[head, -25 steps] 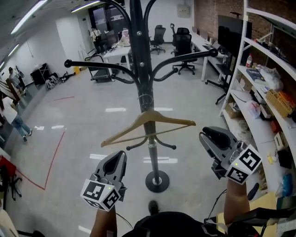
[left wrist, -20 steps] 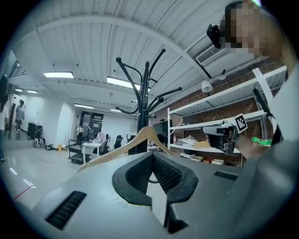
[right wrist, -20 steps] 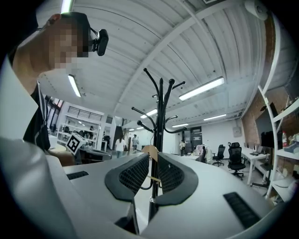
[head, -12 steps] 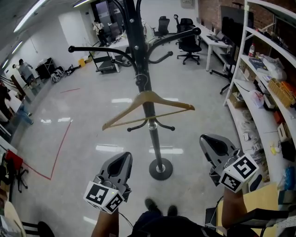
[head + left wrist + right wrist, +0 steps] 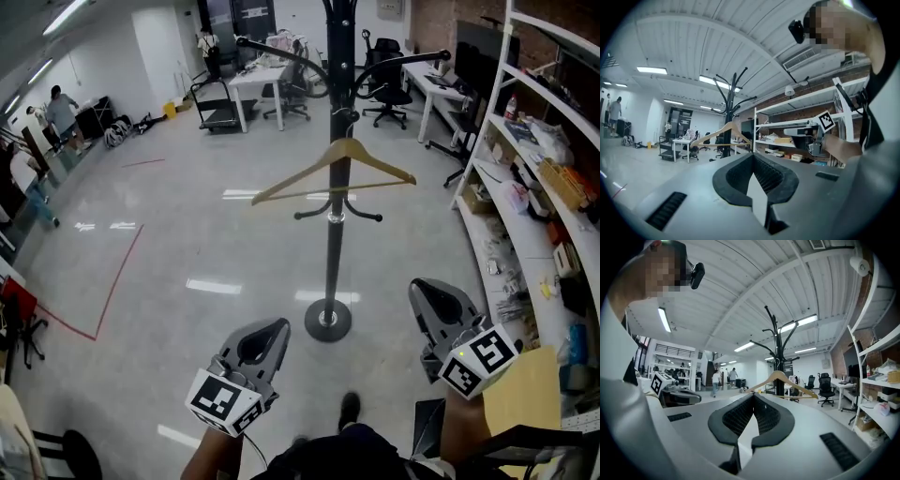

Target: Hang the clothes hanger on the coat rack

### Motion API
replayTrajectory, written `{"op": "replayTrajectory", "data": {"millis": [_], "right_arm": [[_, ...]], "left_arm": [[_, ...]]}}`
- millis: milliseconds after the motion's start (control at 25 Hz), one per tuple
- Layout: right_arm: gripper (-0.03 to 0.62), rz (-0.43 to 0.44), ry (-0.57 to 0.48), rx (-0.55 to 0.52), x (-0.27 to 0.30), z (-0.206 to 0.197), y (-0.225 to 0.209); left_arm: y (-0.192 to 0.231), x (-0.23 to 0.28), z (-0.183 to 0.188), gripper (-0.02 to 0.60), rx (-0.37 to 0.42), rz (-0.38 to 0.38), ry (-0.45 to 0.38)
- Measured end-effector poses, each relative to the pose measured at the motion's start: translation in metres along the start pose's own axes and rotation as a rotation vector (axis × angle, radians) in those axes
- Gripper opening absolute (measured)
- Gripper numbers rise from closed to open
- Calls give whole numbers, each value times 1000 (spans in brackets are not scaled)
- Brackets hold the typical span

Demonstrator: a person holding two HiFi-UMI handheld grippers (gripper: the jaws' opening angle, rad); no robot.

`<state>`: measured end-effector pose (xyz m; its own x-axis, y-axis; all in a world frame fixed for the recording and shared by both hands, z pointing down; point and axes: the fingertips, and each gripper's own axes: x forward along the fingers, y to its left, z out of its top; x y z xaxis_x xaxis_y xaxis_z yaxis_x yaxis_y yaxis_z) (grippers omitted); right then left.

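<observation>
A wooden clothes hanger (image 5: 342, 159) hangs by its hook on the black coat rack (image 5: 335, 216), which stands on a round base (image 5: 327, 320) on the grey floor. Both grippers are low in the head view, well short of the rack. My left gripper (image 5: 267, 330) is shut with nothing in it, and my right gripper (image 5: 433, 298) is shut and empty too. The left gripper view shows its jaws (image 5: 753, 157) closed together, with the hanger (image 5: 723, 133) and rack (image 5: 729, 105) far beyond. In the right gripper view the jaws (image 5: 753, 397) meet, with the hanger (image 5: 780, 379) ahead.
White shelving (image 5: 539, 178) loaded with boxes runs along the right side. Desks (image 5: 258, 80) and office chairs (image 5: 384, 70) stand at the back. People (image 5: 28, 173) stand at the far left. A red tape line (image 5: 112, 291) marks the floor.
The rack and hanger have shifted up and right in the head view and look farther off. Both grippers have dropped lower in the frame and stayed shut.
</observation>
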<state>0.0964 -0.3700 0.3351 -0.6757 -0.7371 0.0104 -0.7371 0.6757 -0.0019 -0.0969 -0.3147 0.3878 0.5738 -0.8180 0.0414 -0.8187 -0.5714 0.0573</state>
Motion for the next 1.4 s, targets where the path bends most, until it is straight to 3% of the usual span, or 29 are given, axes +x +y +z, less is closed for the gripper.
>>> {"op": "replayTrajectory", "data": {"millis": [200, 360, 720, 1040, 1400], "right_arm": [[8, -29, 57, 32, -33, -26, 66], [8, -51, 65, 13, -73, -23, 98], [8, -2, 17, 21, -183, -11, 131], [8, 28, 29, 60, -282, -29, 131], [8, 78, -2, 59, -344, -14, 163]], "left_arm": [[-19, -56, -21, 0, -59, -33, 22], [-47, -87, -23, 0, -70, -55, 25], [-142, -145, -10, 0, -62, 22, -2], [-241, -179, -33, 0, -89, 81, 56], [-304, -229, -12, 0, -59, 125, 49]]}}
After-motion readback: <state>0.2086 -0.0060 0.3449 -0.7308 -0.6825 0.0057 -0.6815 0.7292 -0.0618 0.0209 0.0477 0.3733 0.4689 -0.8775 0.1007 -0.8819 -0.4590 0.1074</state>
